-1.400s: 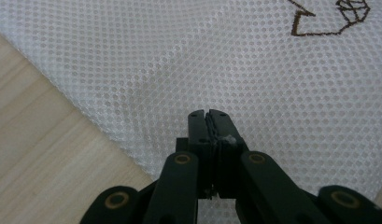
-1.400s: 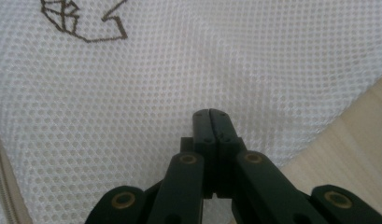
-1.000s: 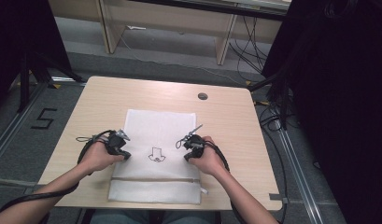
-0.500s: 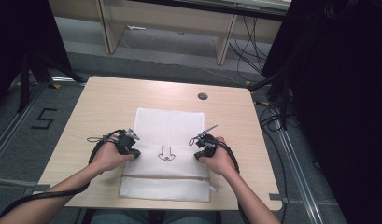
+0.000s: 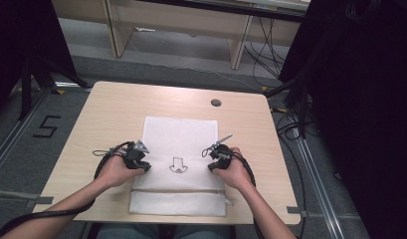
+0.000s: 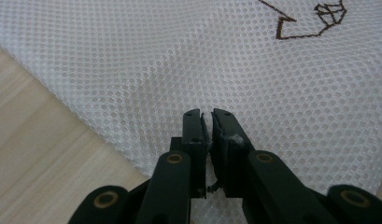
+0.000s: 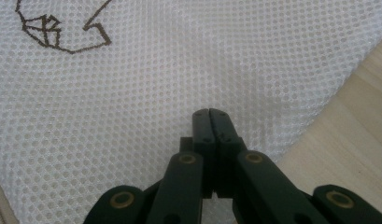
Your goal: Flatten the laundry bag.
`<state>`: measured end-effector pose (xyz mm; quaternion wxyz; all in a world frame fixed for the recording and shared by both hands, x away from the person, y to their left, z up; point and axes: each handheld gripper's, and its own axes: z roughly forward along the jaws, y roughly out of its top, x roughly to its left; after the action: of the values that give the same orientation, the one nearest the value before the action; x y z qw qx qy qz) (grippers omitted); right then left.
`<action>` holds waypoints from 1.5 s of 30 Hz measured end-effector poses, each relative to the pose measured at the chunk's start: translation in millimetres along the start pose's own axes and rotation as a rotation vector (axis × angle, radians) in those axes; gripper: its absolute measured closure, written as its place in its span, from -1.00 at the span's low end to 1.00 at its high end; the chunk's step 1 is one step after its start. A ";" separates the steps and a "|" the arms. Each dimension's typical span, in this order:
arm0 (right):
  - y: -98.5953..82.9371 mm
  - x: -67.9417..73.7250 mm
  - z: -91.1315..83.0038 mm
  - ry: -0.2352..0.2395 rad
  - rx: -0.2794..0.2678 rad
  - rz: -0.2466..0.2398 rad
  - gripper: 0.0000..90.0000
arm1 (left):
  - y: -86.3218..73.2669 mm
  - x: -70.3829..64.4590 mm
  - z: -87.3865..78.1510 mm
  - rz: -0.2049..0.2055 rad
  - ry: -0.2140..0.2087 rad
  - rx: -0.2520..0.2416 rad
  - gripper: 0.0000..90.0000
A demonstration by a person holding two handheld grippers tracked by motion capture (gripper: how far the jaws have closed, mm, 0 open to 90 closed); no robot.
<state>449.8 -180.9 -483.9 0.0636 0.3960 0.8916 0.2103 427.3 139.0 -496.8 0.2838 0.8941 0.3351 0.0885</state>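
Both grippers (image 5: 139,158) (image 5: 217,156) low on mesh bag (image 5: 180,134)

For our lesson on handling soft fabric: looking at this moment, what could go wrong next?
1. Each gripper, left and right, seems to pinch little of the white mesh laundry bag, so an edge might slip free.
2. Uneven pulling could skew the fold.
3. The bag's near edge reaches the front rim of the light wooden table and might slide off.

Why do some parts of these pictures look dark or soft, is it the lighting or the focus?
High view: even overhead light on the table, soft shadows, slightly soft focus; the floor edges go black. Left gripper view: the white mesh bag is sharp, while the left gripper shows up dark and a little blurred. Right gripper view: the right gripper casts a faint grey shadow on the mesh.
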 end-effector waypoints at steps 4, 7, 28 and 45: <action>-0.7 -1.8 -1.1 0.007 -0.016 0.021 0.85 | -0.1 1.5 0.3 -0.013 -0.014 -0.007 0.83; -0.5 -5.2 -13.9 -0.003 -0.096 0.061 0.62 | -0.8 2.8 -0.9 -0.018 -0.008 -0.018 0.63; -57.4 -9.2 -66.4 0.040 -0.149 0.057 1.00 | 5.5 -8.5 -7.6 0.023 -0.059 -0.181 0.21; -61.4 -7.4 -64.0 0.073 -0.038 0.014 1.00 | 6.4 -9.8 -7.9 0.036 -0.043 -0.188 0.18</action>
<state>395.2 -243.8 -452.5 0.0369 0.3930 0.8863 0.2422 420.7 132.2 -486.4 0.3720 0.8710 0.3031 0.1054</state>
